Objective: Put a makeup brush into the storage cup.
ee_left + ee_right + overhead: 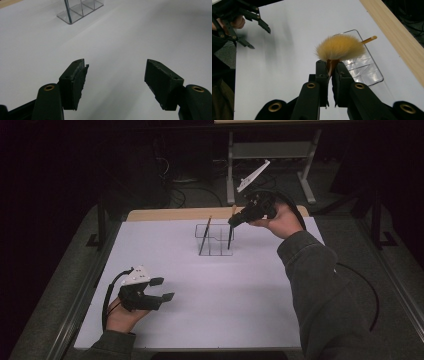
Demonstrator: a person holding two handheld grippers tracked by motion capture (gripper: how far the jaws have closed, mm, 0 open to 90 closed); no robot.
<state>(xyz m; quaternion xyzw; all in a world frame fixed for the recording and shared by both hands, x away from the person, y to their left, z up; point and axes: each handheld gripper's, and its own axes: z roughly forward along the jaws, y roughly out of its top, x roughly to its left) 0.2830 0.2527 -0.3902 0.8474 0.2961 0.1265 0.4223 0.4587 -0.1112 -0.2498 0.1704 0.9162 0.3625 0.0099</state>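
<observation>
My right gripper [233, 221] is up at the far middle of the table [165, 255], over the right end of the clear organiser [214, 240]. Its jaws are clenched on a brush [340, 47] — in the right gripper view they pinch the neck just under the fluffy tan bristle head, which fans out above the jaw tips. In the high view the brush's dark handle runs down from the jaws into the organiser's right-hand compartment, tilted slightly; whether its end touches the bottom I cannot tell.

A second brush [205, 236] leans in the left-hand compartment, thin tan handle tip pointing up and away. In the right gripper view that tip pokes out from behind the bristle head.

The organiser is clear plastic with divided compartments, standing on the white sheet near the wooden strip along the table's far edge.

My left gripper [163, 289] sits low at the near left corner, well apart from the organiser. Jaws spread wide, nothing between them — the left gripper view gives bare white table between the two black pads [76, 80], with the organiser's corner far off at top left. The hand [121, 316] rests at table level.
</observation>
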